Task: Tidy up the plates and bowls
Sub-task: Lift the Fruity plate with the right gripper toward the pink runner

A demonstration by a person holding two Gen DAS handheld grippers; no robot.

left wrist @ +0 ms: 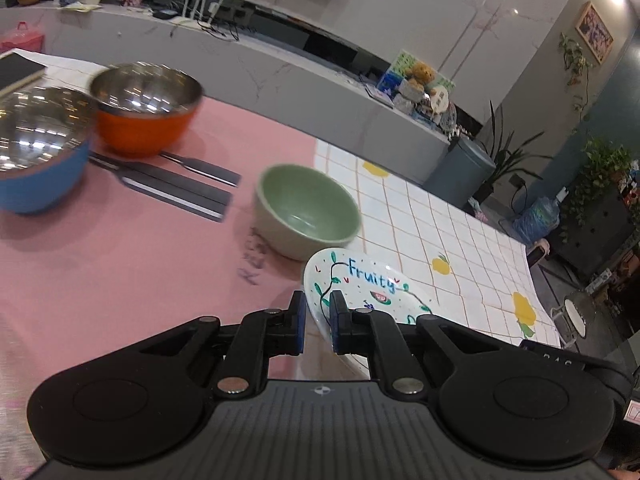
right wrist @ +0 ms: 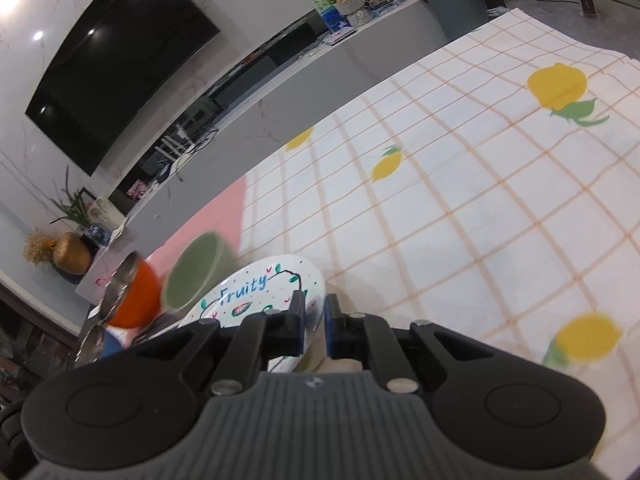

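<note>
A white plate printed "Fruity" is held tilted above the table by both grippers. My left gripper is shut on its near left rim. My right gripper is shut on its right rim; the plate also shows in the right wrist view. A green bowl stands just behind the plate, also in the right wrist view. An orange steel-lined bowl and a blue steel-lined bowl stand at the far left.
Black flat utensils lie on the pink cloth between the bowls. A white lemon-print checked cloth covers the right half of the table. A dark book lies at the far left. A grey counter runs behind the table.
</note>
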